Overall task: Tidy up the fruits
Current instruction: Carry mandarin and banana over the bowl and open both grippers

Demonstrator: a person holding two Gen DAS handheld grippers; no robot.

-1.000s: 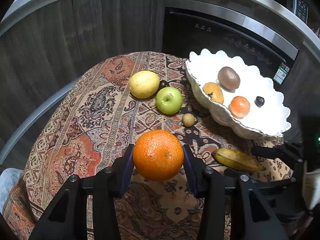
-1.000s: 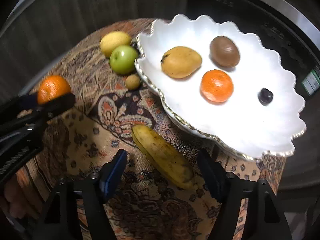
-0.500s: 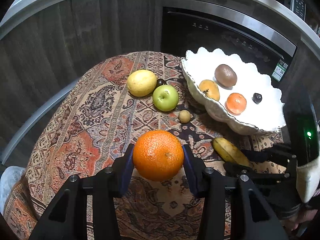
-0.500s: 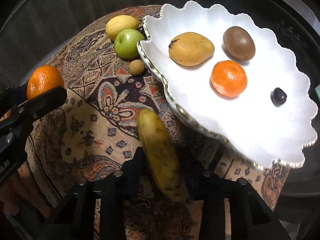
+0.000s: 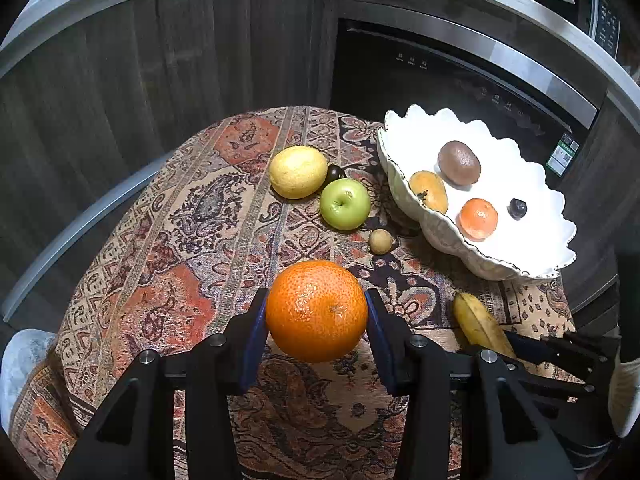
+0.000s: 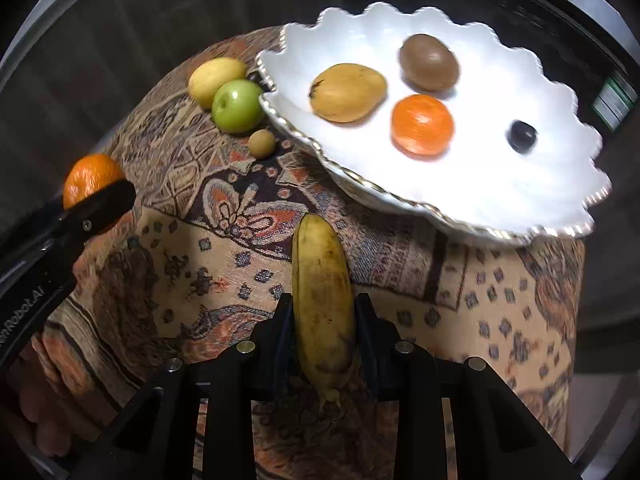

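Left gripper (image 5: 316,312) clamped on big orange (image 5: 316,310), blue pads pressing both sides, fruit held clear above the cloth (image 5: 160,280). From the right wrist view, same orange (image 6: 90,176) seen at far left behind a black finger (image 6: 100,204) of the left gripper.

Right gripper (image 6: 323,316) gripping banana (image 6: 323,304): jaws have just been closing, fingers now tight against both flanks of the fruit. Banana pointing away from camera toward the bowl (image 6: 500,208), tip just short of the rim, stem end back between the fingers. Whether it is lifted off the cloth: cannot tell. In the left view, banana (image 5: 480,324) low right with the right gripper's black finger over its near end.

White scalloped bowl at right rear of table. Inside: mango (image 6: 348,92), kiwi (image 6: 429,62), small orange (image 6: 422,124), dark grape (image 6: 523,136), all apart from one another.

On cloth left of bowl: lemon (image 5: 297,172), green apple (image 5: 345,204) just beside it, a dark small fruit (image 5: 334,172) tucked between them, a small tan round fruit (image 5: 380,241) near the bowl's base.

Dark cabinets and an oven front (image 5: 440,80) behind the table.
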